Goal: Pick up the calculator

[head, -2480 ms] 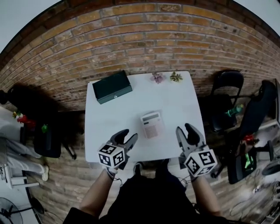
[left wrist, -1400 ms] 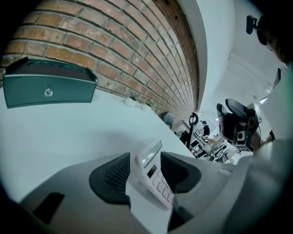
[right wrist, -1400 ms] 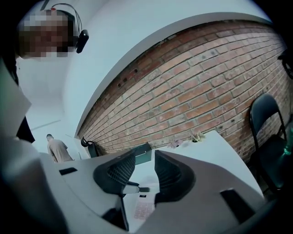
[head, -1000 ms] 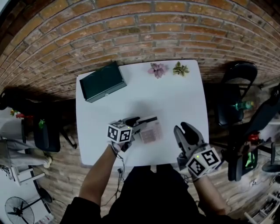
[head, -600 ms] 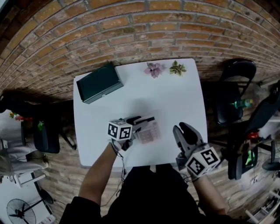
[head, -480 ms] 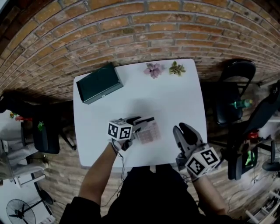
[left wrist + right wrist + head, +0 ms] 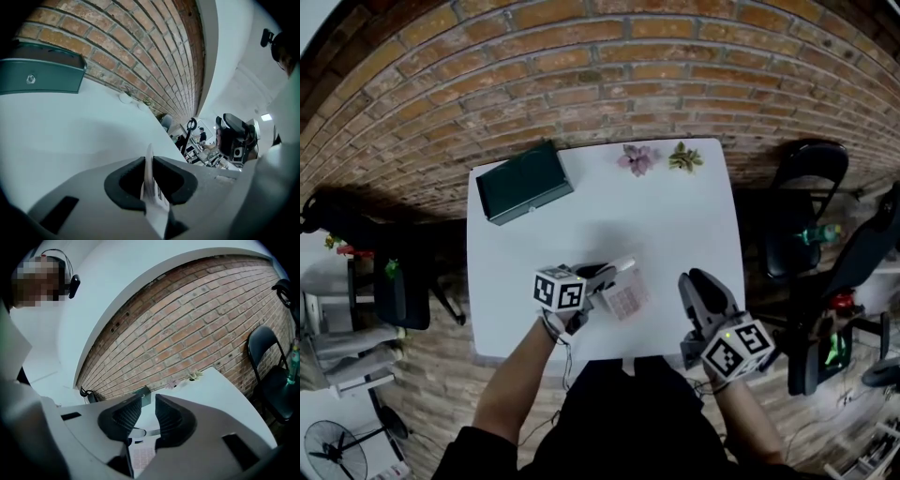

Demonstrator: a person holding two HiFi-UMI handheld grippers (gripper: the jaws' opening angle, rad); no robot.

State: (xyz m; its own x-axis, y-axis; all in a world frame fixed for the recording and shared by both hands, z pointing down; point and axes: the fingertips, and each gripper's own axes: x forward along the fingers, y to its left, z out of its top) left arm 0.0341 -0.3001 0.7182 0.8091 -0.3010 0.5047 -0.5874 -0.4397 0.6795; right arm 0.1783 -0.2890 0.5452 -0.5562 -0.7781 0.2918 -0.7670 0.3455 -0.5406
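Observation:
The pale calculator [image 7: 627, 298] with pinkish keys lies near the front middle of the white table [image 7: 675, 216]. My left gripper [image 7: 614, 272] reaches it from the left; its jaws have just been closing and now pinch the calculator's edge. In the left gripper view the calculator [image 7: 150, 187] stands edge-on, clamped between the dark pads [image 7: 126, 180]. My right gripper [image 7: 698, 286] hovers at the table's front right, apart from the calculator. Its jaws have been closing too but stand open with nothing between them [image 7: 147, 413]; the calculator [image 7: 140, 456] shows beyond and below them.
A dark green box [image 7: 523, 183] sits at the back left corner. Two small flowers [image 7: 636, 159] [image 7: 682, 157] lie along the back edge by the brick wall. Black chairs stand to the right [image 7: 802, 187] and the left [image 7: 403, 295] of the table.
My left gripper came forward from the table's near edge to the calculator and its jaws closed on the calculator's edge. The right gripper stayed at the front right with narrower jaws.

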